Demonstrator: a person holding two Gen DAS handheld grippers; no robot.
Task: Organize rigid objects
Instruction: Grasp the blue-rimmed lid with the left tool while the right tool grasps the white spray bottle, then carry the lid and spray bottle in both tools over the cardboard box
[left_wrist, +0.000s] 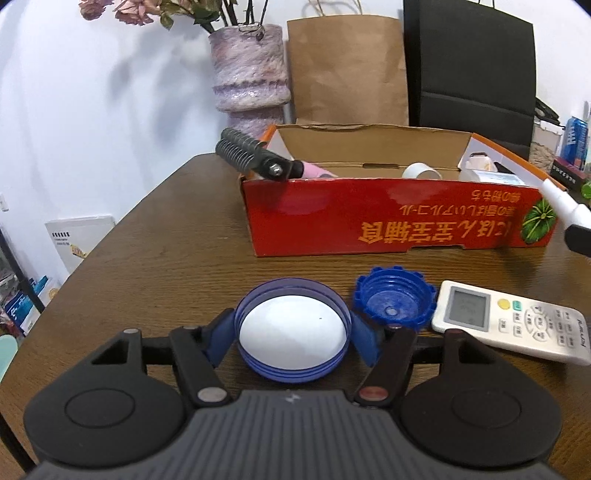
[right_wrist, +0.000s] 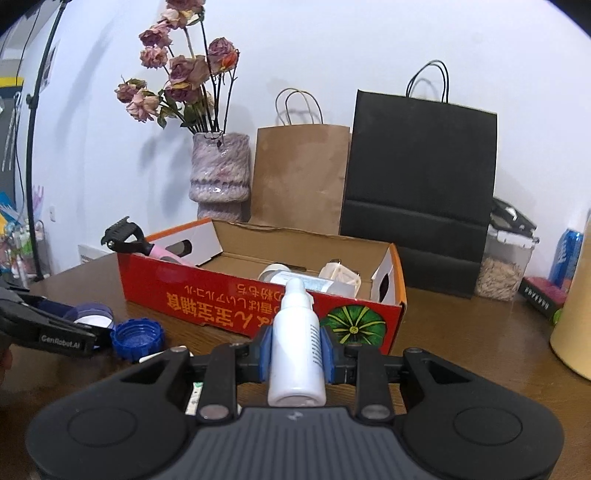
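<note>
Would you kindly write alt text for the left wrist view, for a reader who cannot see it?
The left tool grips a wide blue lid with a white inside, on a brown table. To its right lie a smaller blue cap and a white remote; behind stands an open red box holding small items.

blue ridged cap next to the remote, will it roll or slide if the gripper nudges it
The blue ridged cap lies open side up on its flat top, so it will probably slide on the wooden table rather than roll. It looks like stiff, light plastic. A push rightward would likely bump the remote beside it.
</note>
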